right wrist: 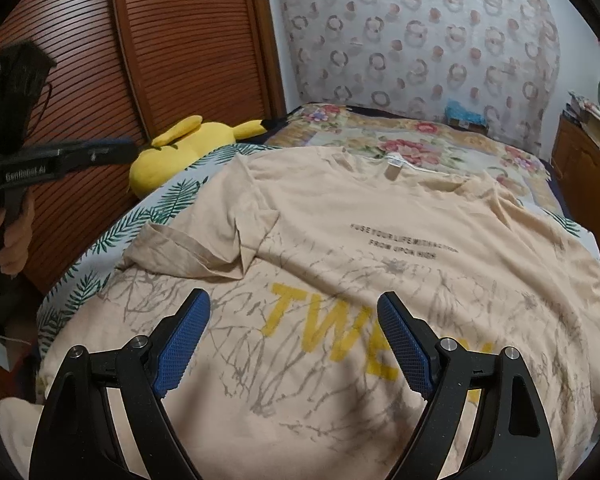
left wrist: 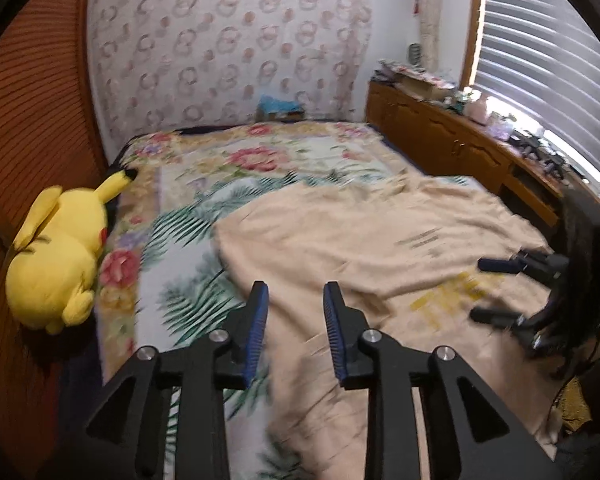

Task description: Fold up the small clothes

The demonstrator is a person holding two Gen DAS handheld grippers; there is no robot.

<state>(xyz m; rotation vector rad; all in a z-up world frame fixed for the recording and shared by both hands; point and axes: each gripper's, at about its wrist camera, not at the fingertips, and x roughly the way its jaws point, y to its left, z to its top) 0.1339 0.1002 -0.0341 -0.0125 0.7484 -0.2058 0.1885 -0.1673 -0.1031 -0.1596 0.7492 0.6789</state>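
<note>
A beige T-shirt (right wrist: 380, 248) with yellow letters and small black text lies spread face up on the bed, collar toward the far wall, its left sleeve (right wrist: 204, 248) folded inward. It also shows in the left wrist view (left wrist: 360, 240). My right gripper (right wrist: 294, 344) is open and empty, just above the shirt's lower front. My left gripper (left wrist: 296, 320) is open and empty, above the shirt's left edge. The right gripper (left wrist: 488, 288) shows in the left wrist view at the right. The left gripper (right wrist: 112, 150) shows in the right wrist view at the far left, held in a hand.
The bed has a floral and leaf-print cover (left wrist: 228, 168). A yellow plush toy (left wrist: 56, 256) lies at the bed's left edge against a slatted wooden door (right wrist: 160, 40). A wooden cabinet (left wrist: 440, 132) with clutter stands to the right under window blinds. A blue item (right wrist: 464, 114) lies by the wall.
</note>
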